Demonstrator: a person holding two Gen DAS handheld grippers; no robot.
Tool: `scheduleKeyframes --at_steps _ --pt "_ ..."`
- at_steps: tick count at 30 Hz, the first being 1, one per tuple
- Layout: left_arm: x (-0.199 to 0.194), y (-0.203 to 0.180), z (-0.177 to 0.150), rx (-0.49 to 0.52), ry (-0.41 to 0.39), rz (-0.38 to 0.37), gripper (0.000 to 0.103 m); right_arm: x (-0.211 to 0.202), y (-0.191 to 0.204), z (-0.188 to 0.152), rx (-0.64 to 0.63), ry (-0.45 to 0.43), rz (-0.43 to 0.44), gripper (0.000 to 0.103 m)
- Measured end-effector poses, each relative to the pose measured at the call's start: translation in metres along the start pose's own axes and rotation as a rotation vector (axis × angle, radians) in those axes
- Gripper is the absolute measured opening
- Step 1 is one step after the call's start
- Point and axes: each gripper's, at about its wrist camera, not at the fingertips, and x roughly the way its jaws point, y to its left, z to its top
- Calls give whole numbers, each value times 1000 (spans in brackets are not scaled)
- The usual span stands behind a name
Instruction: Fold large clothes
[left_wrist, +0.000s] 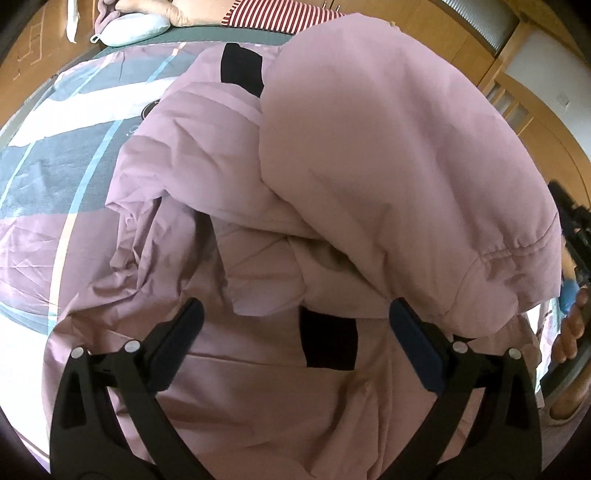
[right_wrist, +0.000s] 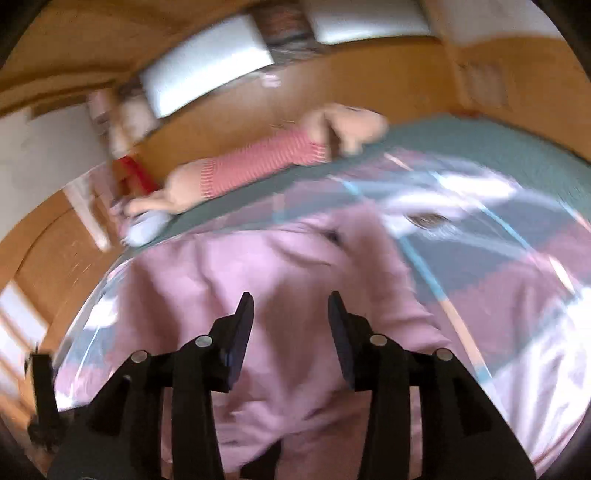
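A large pink padded jacket (left_wrist: 229, 177) lies spread on the bed, with black patches (left_wrist: 328, 339) on its front. One puffy sleeve (left_wrist: 388, 155) is folded across the body, and its gathered cuff (left_wrist: 509, 258) rests by the right finger of my left gripper (left_wrist: 295, 314). That gripper hangs open and wide just above the jacket, with nothing pinched. The right wrist view is blurred. In it the jacket (right_wrist: 266, 266) lies below my right gripper (right_wrist: 291, 302), whose jaws stand partly apart with only cloth seen beneath the gap.
The bed sheet (left_wrist: 55, 155) has grey, white, pink and blue blocks. A plush toy in a red-striped top (right_wrist: 258, 162) and a pale blue cushion (left_wrist: 136, 27) lie at the bed's far edge. Wooden furniture (right_wrist: 369, 92) surrounds the bed. A person's hand (left_wrist: 570, 328) shows at the right edge.
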Motion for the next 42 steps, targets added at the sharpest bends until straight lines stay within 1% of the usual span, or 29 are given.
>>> scheduleKeyframes --at_steps 1,2,3,4,6,9,12,14,15,16,17,18,19,20,21,22,23,25,26,28,32,36,39,42 --pt "1 -1 0 4 1 4 101 10 8 -4 -44 48 10 42" --pt "2 -2 -1 7 -1 8 101 27 22 -16 -106 138 8 42" --pt "2 -4 -1 12 -4 12 101 37 27 -25 -139 196 2 42" --pt "2 -4 0 15 -6 13 101 51 34 -39 -185 264 -22 42" --pt "1 -11 -1 19 -16 9 101 65 44 -58 -257 302 -74 43" --pt "-7 -13 -2 20 -54 -6 101 72 63 -66 -347 301 -126 46" --pt "-11 -10 1 28 -83 0 101 72 67 -68 -355 299 -126 49" --pt "-5 -10 0 35 -59 30 101 70 63 -66 -346 285 -118 50" --pt "0 -9 -1 35 -37 48 101 68 61 -64 -350 269 -124 53" --pt "5 -7 0 31 -19 59 101 61 64 -62 -360 233 -139 56" --pt "11 -5 -1 22 5 70 101 61 61 -56 -368 191 -147 66" --pt "15 -3 -2 16 24 73 101 50 65 -52 -374 115 -151 78" --pt "18 -2 -3 15 32 73 101 39 68 -48 -369 49 -142 84" --pt "18 -3 -5 18 36 76 101 29 69 -45 -358 -2 -120 93" --pt "18 -4 -5 23 35 81 101 23 71 -42 -340 -29 -88 95" --pt "18 -5 -5 29 34 87 101 24 71 -42 -331 -14 -64 95" --pt "17 -6 -5 31 31 88 101 29 72 -43 -330 26 -45 95" --pt "13 -6 -5 16 12 84 101 48 73 -58 -349 129 -81 92" --pt "10 -7 -5 4 -1 80 101 53 73 -60 -357 148 -87 86" --pt "3 -2 -4 -9 -38 74 101 64 75 -71 -384 191 -112 84" --pt "-3 1 -2 -20 -78 93 101 72 80 -73 -407 209 -131 84" --pt "-3 -1 -4 -5 -83 146 101 75 80 -75 -406 224 -130 84" --pt "0 -3 -1 1 -84 156 101 79 79 -75 -414 229 -134 84" --pt "-11 -5 -2 7 -149 154 101 77 79 -72 -412 229 -130 84"
